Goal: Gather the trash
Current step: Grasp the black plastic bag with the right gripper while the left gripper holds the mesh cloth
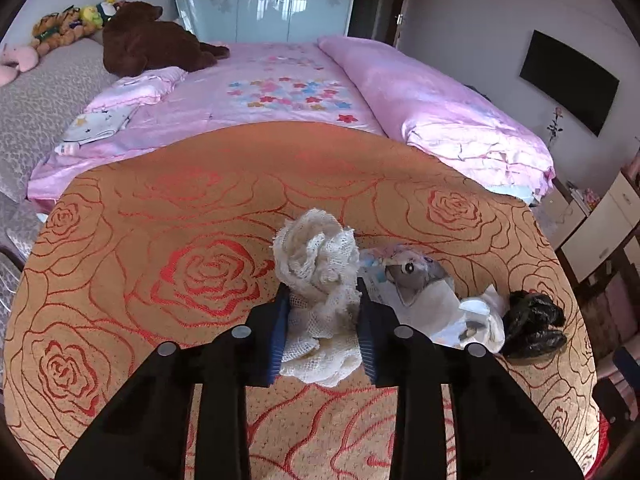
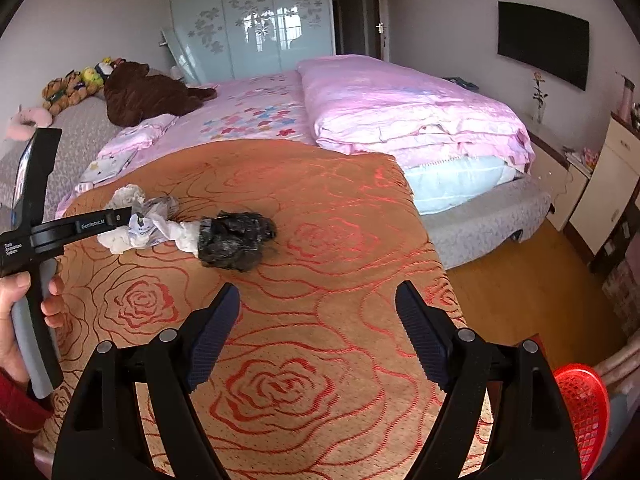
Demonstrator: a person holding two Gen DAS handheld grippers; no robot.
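Where tool [image 1: 323, 330] grips: white netting [image 1: 320, 264].

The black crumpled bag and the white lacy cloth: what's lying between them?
Crumpled white paper and wrappers lie between black bag and lacy cloth, seen in both views.

Daylight is falling across a bedroom with pale walls [image 2: 440, 8]. A round bed [image 2: 480, 216] is filling the middle, wearing a pink flowered sheet [image 1: 280, 92] and a folded pink quilt [image 2: 400, 108]. Plush toys [image 1: 148, 36] are sitting along its far left edge. A frosted-glass wardrobe [image 2: 256, 20] is reflecting what may be a window. A dark television [image 2: 544, 44] is hanging on the right wall, above a wooden floor [image 2: 520, 280] and cream cabinets [image 2: 600, 184].
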